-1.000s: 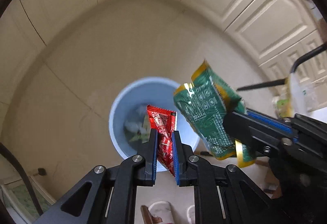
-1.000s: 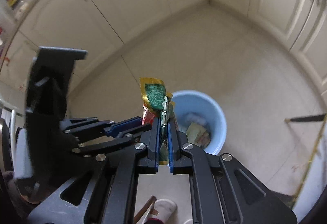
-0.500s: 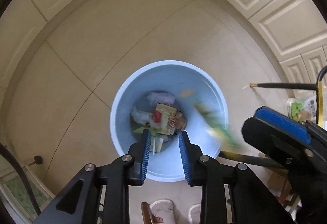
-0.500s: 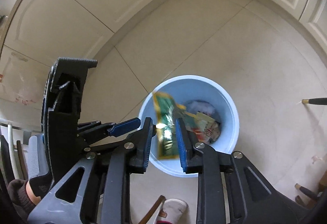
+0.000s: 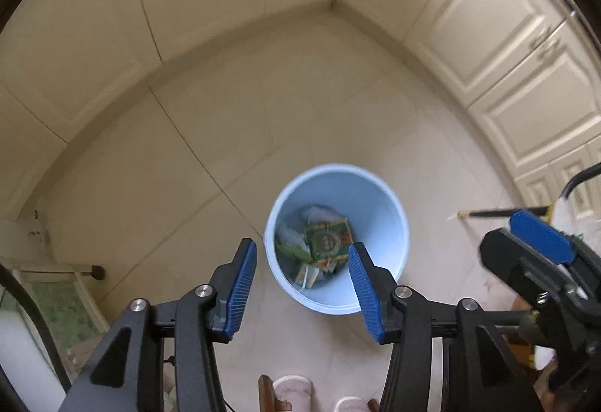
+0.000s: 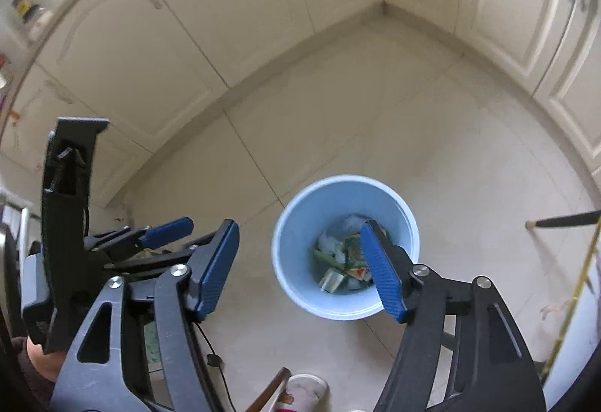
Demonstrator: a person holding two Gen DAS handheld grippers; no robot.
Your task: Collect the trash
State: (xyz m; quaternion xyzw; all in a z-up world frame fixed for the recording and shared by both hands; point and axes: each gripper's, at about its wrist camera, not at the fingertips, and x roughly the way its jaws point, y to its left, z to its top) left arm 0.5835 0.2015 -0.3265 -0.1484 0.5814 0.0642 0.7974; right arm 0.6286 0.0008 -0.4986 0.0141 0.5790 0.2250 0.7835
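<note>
Both pairs of fingers stand apart and grip nothing. The left gripper [image 5: 302,276] has its blue pads about half spread; the right gripper [image 6: 300,271] is spread wider. Both have just been opening, with only air between the pads. Straight below them, on the tiled floor [image 5: 233,134], sits the light blue bin [image 5: 337,239], and the green wrapper [image 5: 327,239] lies flat on top of the other trash inside it, along with white crumpled paper and smaller packets. Such wrappers look thin, light and crinkly, likely slick foil, so a pinch on a flat edge or corner should hold them best. Cream cabinets [image 6: 225,10] line the far walls. A slippered foot [image 6: 302,391] shows at the near edge.
</note>
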